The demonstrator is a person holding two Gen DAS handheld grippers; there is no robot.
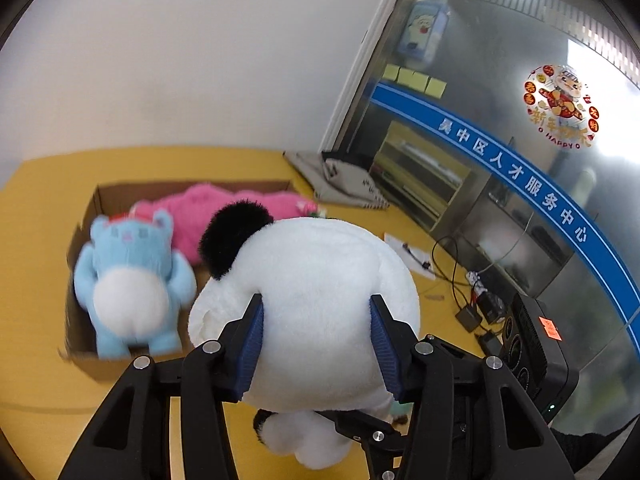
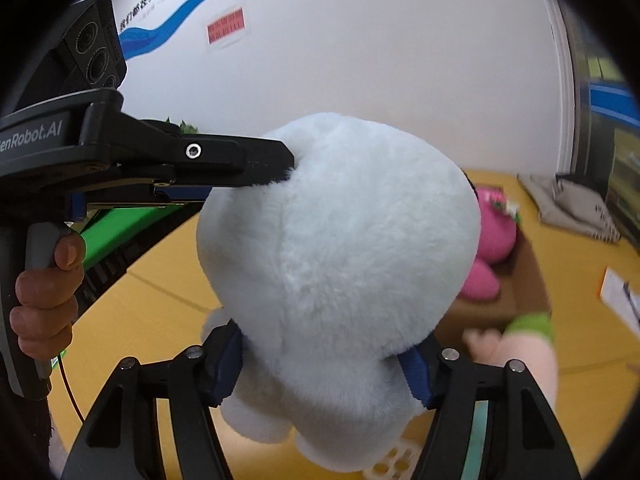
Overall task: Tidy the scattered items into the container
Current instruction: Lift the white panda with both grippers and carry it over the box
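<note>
A large white plush toy with a black ear hangs above the yellow floor, held by both grippers at once. My left gripper is shut on its head, the blue pads dug into the fur on either side. My right gripper is shut on the same white plush toy lower down. In the right wrist view the left gripper comes in from the left, a hand on its handle. Beyond stands an open cardboard box holding a blue plush bear and a pink plush.
A pink plush limb with a green cuff lies in front of the box. Grey notebooks sit by the glass wall. To the right are a sheet of paper, cables and a black device.
</note>
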